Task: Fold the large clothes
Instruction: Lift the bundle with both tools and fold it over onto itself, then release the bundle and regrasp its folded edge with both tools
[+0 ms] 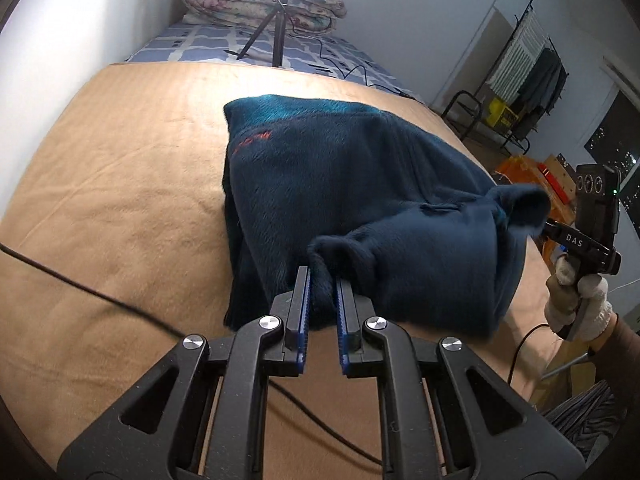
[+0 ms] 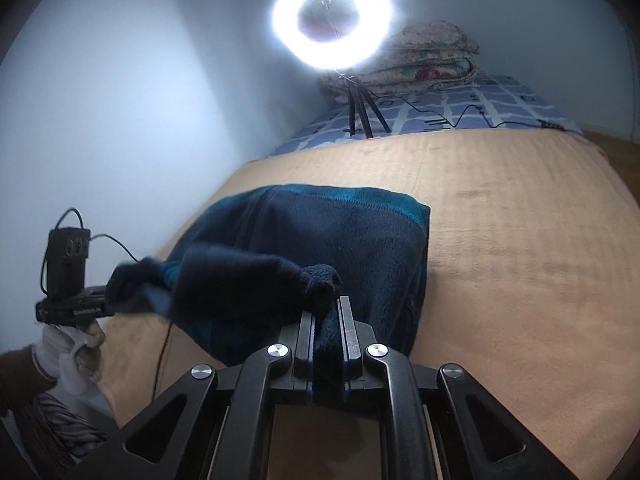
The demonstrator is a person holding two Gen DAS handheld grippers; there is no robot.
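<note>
A dark teal fleece garment (image 1: 340,184) lies folded over on the tan bed cover (image 1: 120,200), with a small red mark near its far left corner. My left gripper (image 1: 323,276) is shut on a bunched near edge of the fleece. The right gripper (image 1: 548,226) shows at the right of the left wrist view, held by a white-gloved hand (image 1: 580,300), clamped on the fleece's other near corner. In the right wrist view the fleece garment (image 2: 340,232) drapes from my right gripper (image 2: 326,312), which pinches a fold. The left gripper (image 2: 108,300) grips the far corner there.
A lit ring light (image 2: 332,20) on a tripod (image 1: 268,36) stands on the blue checked sheet (image 1: 200,40) beyond the tan cover, before folded quilts (image 1: 260,0). A black cable (image 1: 100,296) crosses the cover at left. A wall runs along the left; a clothes rack (image 1: 532,68) and boxes stand right.
</note>
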